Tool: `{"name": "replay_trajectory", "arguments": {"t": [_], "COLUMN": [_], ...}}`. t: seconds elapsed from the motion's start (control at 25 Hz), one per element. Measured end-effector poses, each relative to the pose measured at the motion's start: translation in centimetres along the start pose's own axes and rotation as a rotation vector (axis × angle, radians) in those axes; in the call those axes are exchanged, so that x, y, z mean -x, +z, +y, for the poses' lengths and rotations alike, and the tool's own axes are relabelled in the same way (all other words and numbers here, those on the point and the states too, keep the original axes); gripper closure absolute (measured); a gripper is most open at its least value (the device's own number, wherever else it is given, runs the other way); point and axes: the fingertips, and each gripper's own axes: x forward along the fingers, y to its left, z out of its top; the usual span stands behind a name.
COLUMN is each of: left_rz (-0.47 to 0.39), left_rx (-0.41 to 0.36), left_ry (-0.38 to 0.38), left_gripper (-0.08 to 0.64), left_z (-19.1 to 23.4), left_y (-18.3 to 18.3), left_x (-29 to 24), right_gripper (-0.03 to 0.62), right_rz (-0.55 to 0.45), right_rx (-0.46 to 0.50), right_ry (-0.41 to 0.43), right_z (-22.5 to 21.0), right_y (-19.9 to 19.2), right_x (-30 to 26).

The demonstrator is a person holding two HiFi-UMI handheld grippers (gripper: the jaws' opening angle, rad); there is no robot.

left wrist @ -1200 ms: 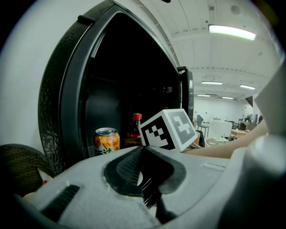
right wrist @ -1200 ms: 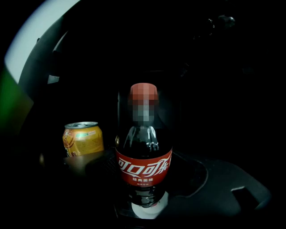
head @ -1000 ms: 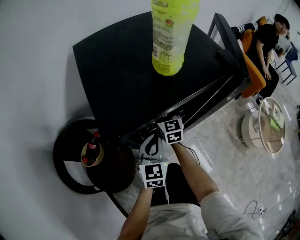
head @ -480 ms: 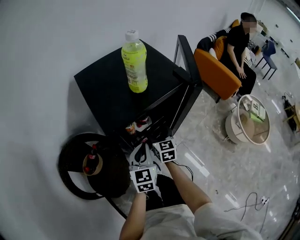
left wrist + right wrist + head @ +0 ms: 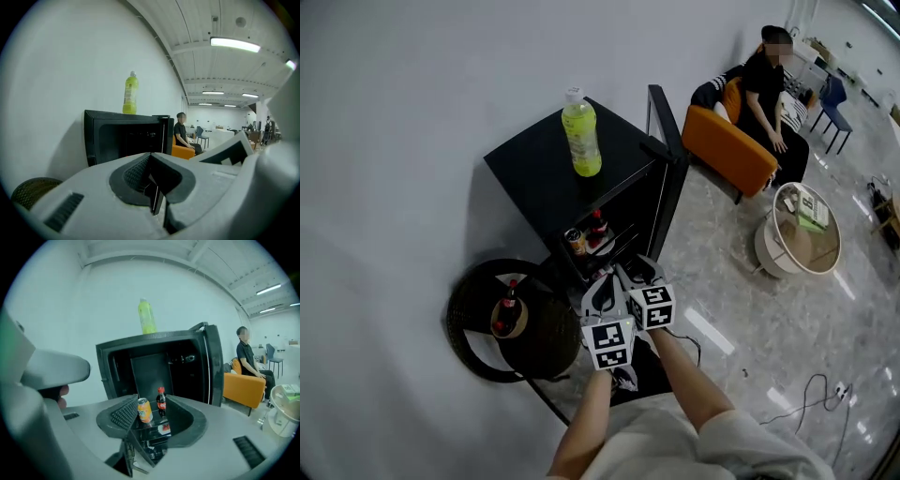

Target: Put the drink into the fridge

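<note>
You now stand farther back from the fridge (image 5: 534, 169); the drink (image 5: 582, 133) stands upright on its top, well apart from both tools. Your left tool (image 5: 600, 293) is closed and empty; your right tool (image 5: 637, 273) is closing on nothing. Reaching with narrowed jaws could topple the tall bottle.

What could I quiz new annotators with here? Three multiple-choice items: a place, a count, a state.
1. Where does the yellow-green bottle stand relative to the fridge? A inside it B on top C beneath it
2. How many drinks show inside the fridge? A two B five C none
3. The fridge door is: A shut B open C missing
Answers: B, it stands on the black top; A, an orange can and a cola bottle; B, the door is swung aside, interior showing.
</note>
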Motion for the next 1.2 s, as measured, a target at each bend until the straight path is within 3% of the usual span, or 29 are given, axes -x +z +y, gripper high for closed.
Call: {"name": "replay_trajectory", "arguments": {"t": [0.24, 0.36, 0.44, 0.64, 1.2], "left_rz": [-0.015, -0.005, 0.019, 0.039, 0.042], "left_rx": [-0.026, -0.039, -0.047, -0.04, -0.028], "left_ry": [-0.003, 0.006, 0.004, -0.006, 0.037], "left_gripper": [0.551, 0.551, 0.551, 0.551, 0.551], "left_z": [-0.8, -1.2, -1.7, -3.1, -1.5], "left_y": [1.0, 0.9, 0.2, -0.3, 0.8], "left_x": [2.2, 3.0, 2.7, 3.3, 4.0], "right_gripper": [0.507, 0.578, 0.584, 0.584, 0.584], "right_rz": [0.004, 0.045, 0.065, 0.046, -0.001], "right_rx": [0.003, 0.004, -0.017, -0.017, -0.004], "right_ry": [-0.036, -0.005, 0.019, -0.012, -0.007], "right_z": [0.5, 0.8, 0.7, 0.0, 1.9], "right_y": [0.5, 0.3, 0.3, 1.3, 3.3], "right_x": [3.7, 5.0, 5.8, 8.6, 9.1]}}
